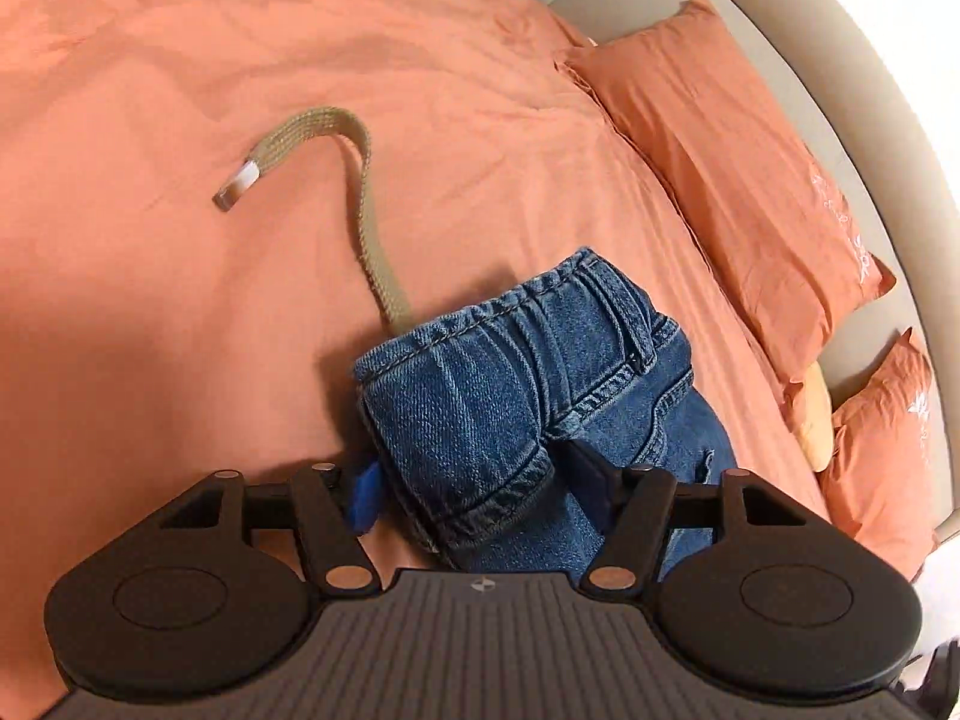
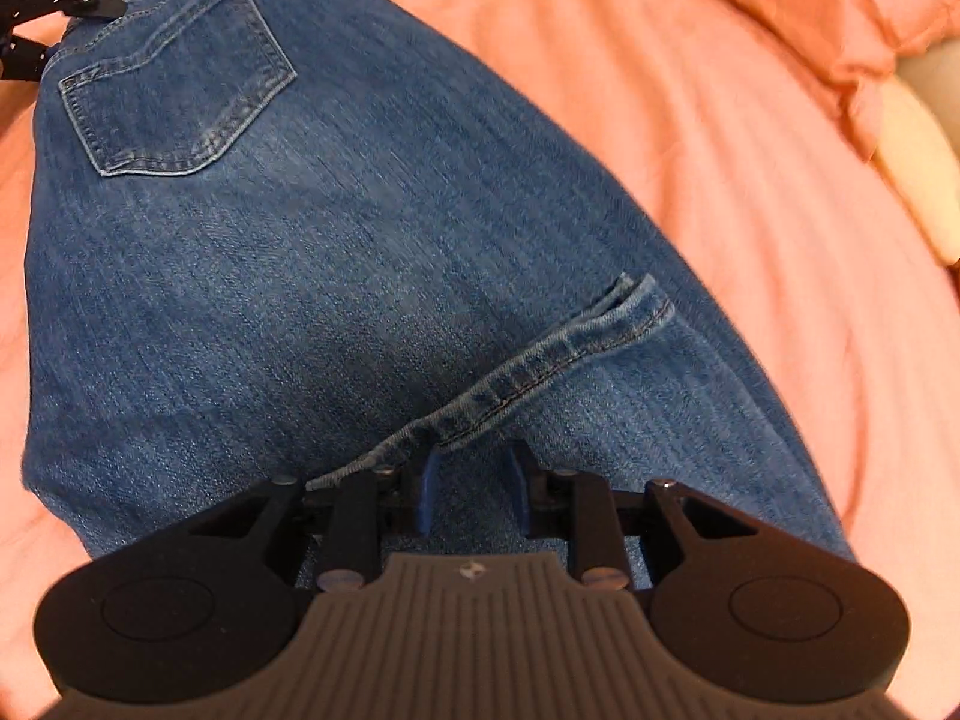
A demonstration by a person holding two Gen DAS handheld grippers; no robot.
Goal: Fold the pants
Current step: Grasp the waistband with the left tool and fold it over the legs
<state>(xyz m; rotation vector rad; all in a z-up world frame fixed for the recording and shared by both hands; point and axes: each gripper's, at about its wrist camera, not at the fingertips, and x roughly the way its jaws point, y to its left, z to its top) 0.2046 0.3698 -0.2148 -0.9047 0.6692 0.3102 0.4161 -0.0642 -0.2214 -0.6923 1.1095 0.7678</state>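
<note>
Blue jeans (image 2: pixel 300 270) lie folded on the orange bed cover (image 1: pixel 180 300), back pocket (image 2: pixel 174 78) facing up. In the left wrist view their bunched waistband (image 1: pixel 510 372) bulges up between the wide-set fingers of my left gripper (image 1: pixel 477 480). The blue left pad (image 1: pixel 363 498) sits right at the fold's edge, with no visible squeeze. A beige woven belt (image 1: pixel 363 210) trails out of the waistband across the bed. My right gripper (image 2: pixel 472 480) hovers over the leg fabric, its jaws a little apart and nothing pinched. A leg hem (image 2: pixel 540 360) runs past its left finger.
Two orange pillows (image 1: pixel 720 168) (image 1: pixel 888 450) lean on the beige padded headboard (image 1: pixel 780 30) at the right. The black frame of the left gripper (image 2: pixel 36 6) shows at the waistband in the right wrist view. Bed cover stretches away on the left and far side.
</note>
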